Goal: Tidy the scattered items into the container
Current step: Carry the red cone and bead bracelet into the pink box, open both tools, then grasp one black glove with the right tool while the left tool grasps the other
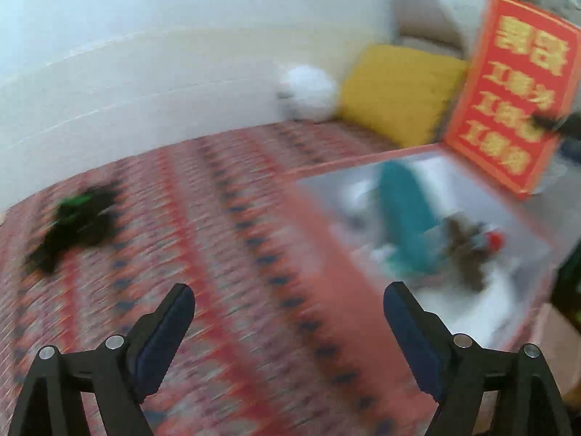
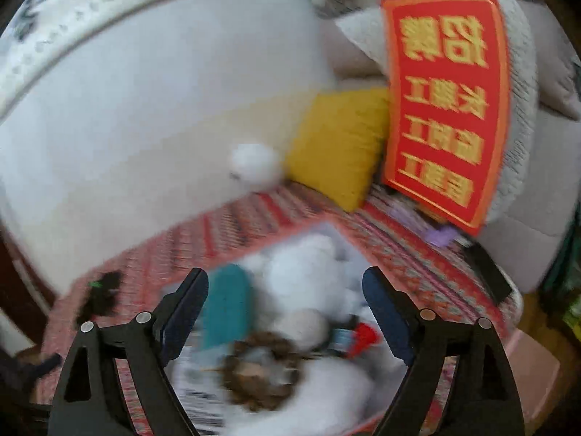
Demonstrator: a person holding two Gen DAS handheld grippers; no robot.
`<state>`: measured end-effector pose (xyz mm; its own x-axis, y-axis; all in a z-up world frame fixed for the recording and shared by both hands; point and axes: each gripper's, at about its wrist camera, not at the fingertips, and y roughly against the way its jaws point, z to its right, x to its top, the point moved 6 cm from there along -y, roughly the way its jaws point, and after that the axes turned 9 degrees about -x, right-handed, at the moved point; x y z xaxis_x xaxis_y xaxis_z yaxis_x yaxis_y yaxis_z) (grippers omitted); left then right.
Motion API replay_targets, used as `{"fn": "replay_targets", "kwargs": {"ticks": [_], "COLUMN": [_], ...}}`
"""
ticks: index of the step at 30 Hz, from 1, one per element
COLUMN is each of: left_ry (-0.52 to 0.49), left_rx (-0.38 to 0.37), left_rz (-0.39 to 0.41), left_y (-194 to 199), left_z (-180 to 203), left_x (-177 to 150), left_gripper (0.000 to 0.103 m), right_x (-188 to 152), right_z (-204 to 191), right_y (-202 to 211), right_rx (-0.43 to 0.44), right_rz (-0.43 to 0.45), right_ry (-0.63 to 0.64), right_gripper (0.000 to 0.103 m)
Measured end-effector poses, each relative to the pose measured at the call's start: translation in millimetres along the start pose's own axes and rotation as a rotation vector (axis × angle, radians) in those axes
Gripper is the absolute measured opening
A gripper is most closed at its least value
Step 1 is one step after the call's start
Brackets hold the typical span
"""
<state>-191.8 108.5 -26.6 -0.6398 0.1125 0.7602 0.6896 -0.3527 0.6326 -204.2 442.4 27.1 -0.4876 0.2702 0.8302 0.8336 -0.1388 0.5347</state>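
Note:
Both views are motion-blurred. A black and green toy [image 1: 76,221] lies on the red patterned cloth [image 1: 218,254], far left. My left gripper [image 1: 288,312] is open and empty, low over the cloth, with the toy ahead to its left. To the right stands a red-rimmed box [image 1: 348,254] with a teal oblong item [image 1: 406,218], a brown fuzzy item [image 1: 464,250] and white things inside. My right gripper [image 2: 285,301] is open and empty above that box [image 2: 326,223], over the teal item [image 2: 227,305], a brown item [image 2: 261,374] and white plush [image 2: 308,272]. The black toy [image 2: 101,290] lies left.
The box's red lid [image 1: 508,98] with gold characters stands upright at the back right; the lid [image 2: 445,123] also shows in the right wrist view. A yellow cushion [image 1: 395,94] and a white fluffy ball [image 1: 308,91] lean on the white wall. A purple item [image 2: 439,234] lies beyond the box.

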Motion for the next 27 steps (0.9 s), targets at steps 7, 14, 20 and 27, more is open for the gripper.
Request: {"fn": "replay_targets", "kwargs": {"ticks": [7, 14, 20, 27], "left_ry": [0.182, 0.27, 0.345, 0.441], "left_rx": [0.207, 0.255, 0.24, 0.22], "left_rz": [0.022, 0.025, 0.001, -0.054], "left_y": [49.0, 50.0, 24.0, -9.3], "left_z": [-141.0, -221.4, -263.0, -295.6], "left_x": [-67.0, -86.5, -105.0, -109.3], "left_gripper": [0.091, 0.093, 0.093, 0.093], "right_x": [-41.4, -163.7, -206.4, -230.8], "right_z": [-165.4, -305.2, -345.7, -335.6], "right_y": [20.7, -22.4, -69.1, -128.3], "right_rx": [0.247, 0.307, 0.272, 0.214], "right_rz": [0.062, -0.115, -0.205, -0.33], "right_ry": [0.174, 0.371, 0.393, 0.337], "right_gripper": [0.097, 0.098, 0.097, 0.098]}}
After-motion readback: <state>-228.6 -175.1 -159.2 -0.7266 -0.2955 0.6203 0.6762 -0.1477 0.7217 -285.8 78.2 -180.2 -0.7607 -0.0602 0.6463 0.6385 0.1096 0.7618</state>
